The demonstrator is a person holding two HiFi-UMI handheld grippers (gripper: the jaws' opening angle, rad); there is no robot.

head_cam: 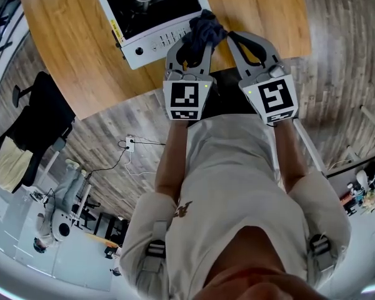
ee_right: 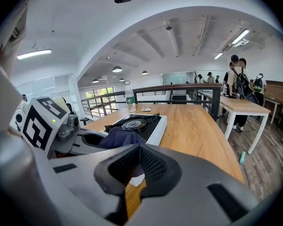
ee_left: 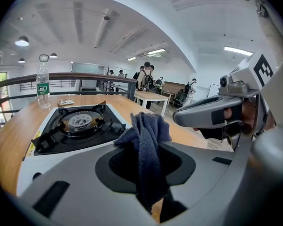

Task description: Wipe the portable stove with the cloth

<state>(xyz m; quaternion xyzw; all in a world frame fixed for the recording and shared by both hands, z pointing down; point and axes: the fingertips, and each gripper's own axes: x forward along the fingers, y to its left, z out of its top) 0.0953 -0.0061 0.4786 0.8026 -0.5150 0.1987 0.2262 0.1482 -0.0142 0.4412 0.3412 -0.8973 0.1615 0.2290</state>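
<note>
Stove: the white portable stove with a black top (head_cam: 155, 12) sits on the brown wooden desk (head_cam: 75, 61), turned a bit sideways.
Stove edge: its near corner comes close to the near edge of the desk.
Open room: there is bare wood on the left of the stove and more on the right, out to the desk's right edge.
Past the desk: the grey plank floor (head_cam: 340, 55) is on both sides, and a black chair (head_cam: 40, 120) stands on the left, well away.
Far end: a clear plastic water bottle (ee_left: 43, 86) stands behind the stove, near the far edge.
Cloth: the dark blue bunched-up cloth (head_cam: 206, 29) is at the stove's near right corner, by the white front strip.
Left tool: the left tool (head_cam: 190, 45) is closed tight on the cloth, and the cloth sticks out past its tips toward the stove.
Touching: I cannot tell if the cloth rests on the stove or hangs just over it.
Right tool: the right tool (head_cam: 237, 39) is just beside the cloth on its right, over bare wood by the near edge.
Right tool tips: they are pressed together and hold nothing.
</note>
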